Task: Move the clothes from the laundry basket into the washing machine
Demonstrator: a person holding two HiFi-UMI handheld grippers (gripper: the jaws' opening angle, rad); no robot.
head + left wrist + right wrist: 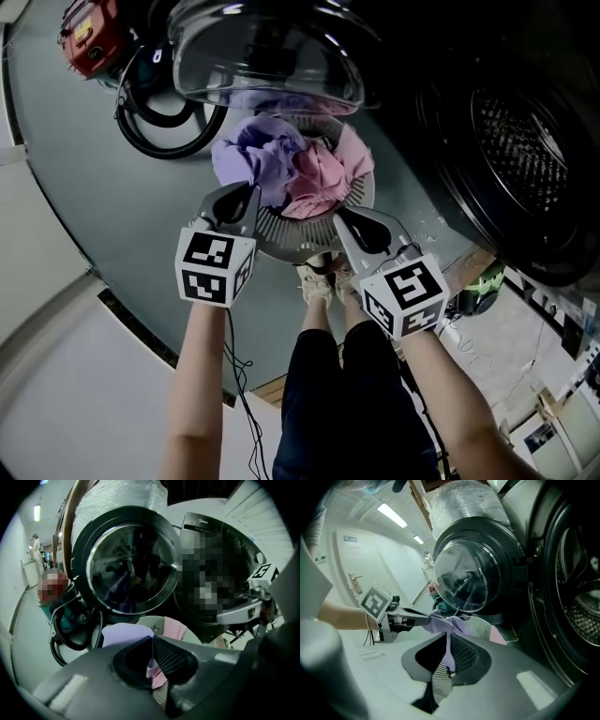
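You stood in laundry corner of plain workroom, more utility space than home: front-loading washing machine (525, 150) with glass door (267, 56) open, laundry basket (286, 232) on bare grey floor (84, 169), red vacuum cleaner (89, 37) beside it, strip lights (391, 515) overhead, plastic-wrapped bundle (464, 503) above the machine.

clothes (291, 164) in laundry basket (281, 239), washing machine (520, 159) right of it, door (262, 47) beyond

Light: you work under ceiling strip lights (391, 515); overall dim.
Glare: highlights streak the door glass (267, 56).
Shadow: the drum (520, 141) reads near black.
Edges: your gripper views bow and vignette.
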